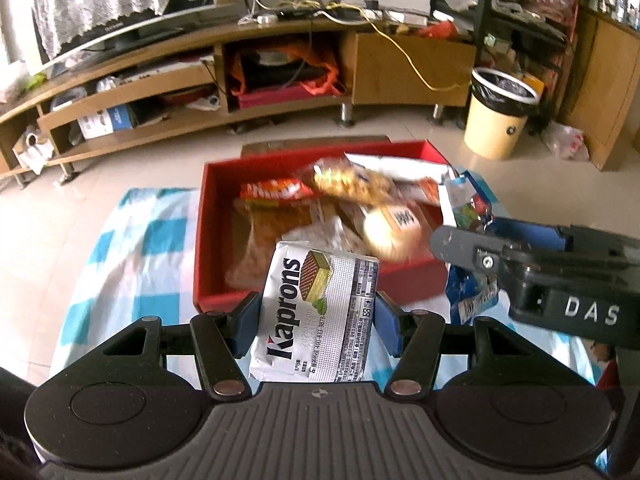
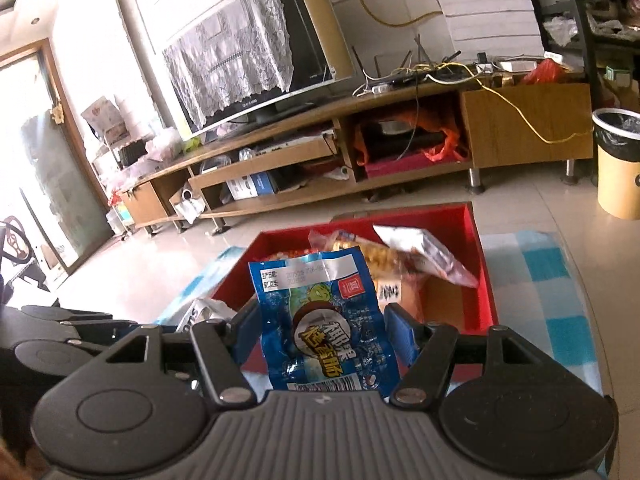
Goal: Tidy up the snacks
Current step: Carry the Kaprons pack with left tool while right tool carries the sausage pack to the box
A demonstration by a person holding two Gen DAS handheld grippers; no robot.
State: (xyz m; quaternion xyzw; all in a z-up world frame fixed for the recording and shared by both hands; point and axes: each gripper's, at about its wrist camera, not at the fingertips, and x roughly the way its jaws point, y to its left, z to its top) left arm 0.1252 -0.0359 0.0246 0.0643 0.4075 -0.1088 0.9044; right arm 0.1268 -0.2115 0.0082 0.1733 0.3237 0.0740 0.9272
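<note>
My left gripper (image 1: 316, 320) is shut on a white Kaprons wafer packet (image 1: 316, 312), held just in front of the near wall of a red box (image 1: 204, 240) full of several snack packets. My right gripper (image 2: 320, 332) is shut on a blue snack bag (image 2: 324, 320) and holds it above the near edge of the same red box (image 2: 486, 280). The right gripper also shows at the right of the left wrist view (image 1: 472, 240), with the blue bag (image 1: 468, 200) hanging from it beside the box's right wall.
The box stands on a blue and white checked cloth (image 1: 132, 264) on the tiled floor. A long wooden TV stand (image 1: 280, 40) with a television runs along the back. A yellow bin (image 1: 496, 112) with a black liner stands at the right.
</note>
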